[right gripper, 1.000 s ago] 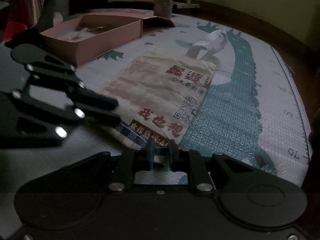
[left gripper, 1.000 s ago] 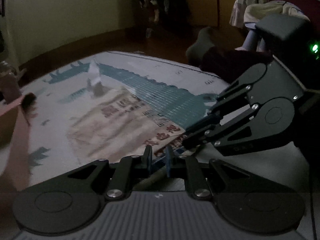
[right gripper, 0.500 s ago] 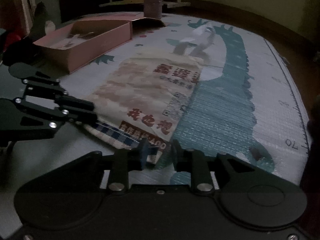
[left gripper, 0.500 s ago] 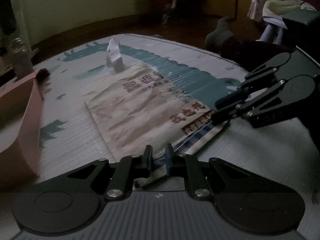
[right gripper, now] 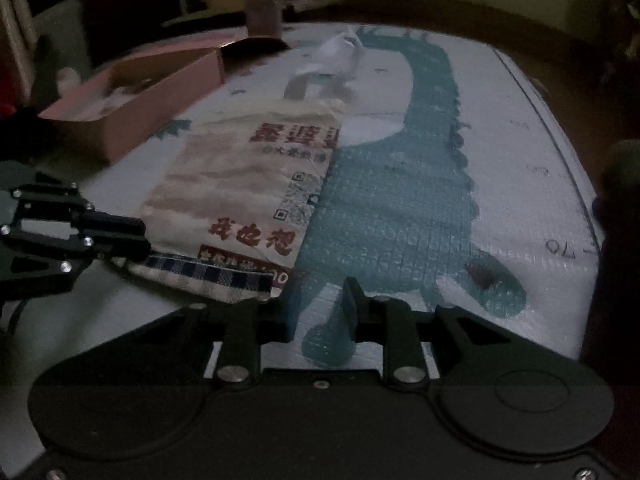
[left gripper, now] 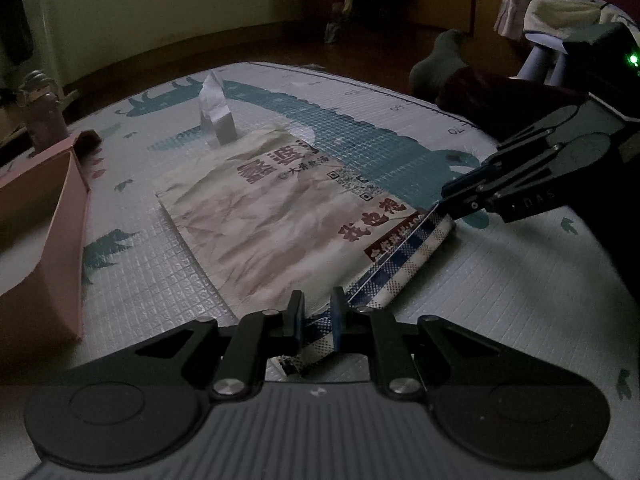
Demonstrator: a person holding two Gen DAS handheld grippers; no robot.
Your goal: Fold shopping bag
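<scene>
Shopping bag (left gripper: 272, 208) lies flat on the dinosaur mat (left gripper: 500, 288), its checked bottom edge pinched in the closed left gripper (left gripper: 316, 320), while the right gripper (right gripper: 316, 312), jaws just opening, stands empty beside the bag's corner

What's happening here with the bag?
A person is working a shopping bag that lies flat on the play mat, using two handheld tools. The left tool pinches the bag's checked bottom edge. The right tool has just been opening its jaws: only mat shows between them, and the bag's near corner lies just beside it.
</scene>
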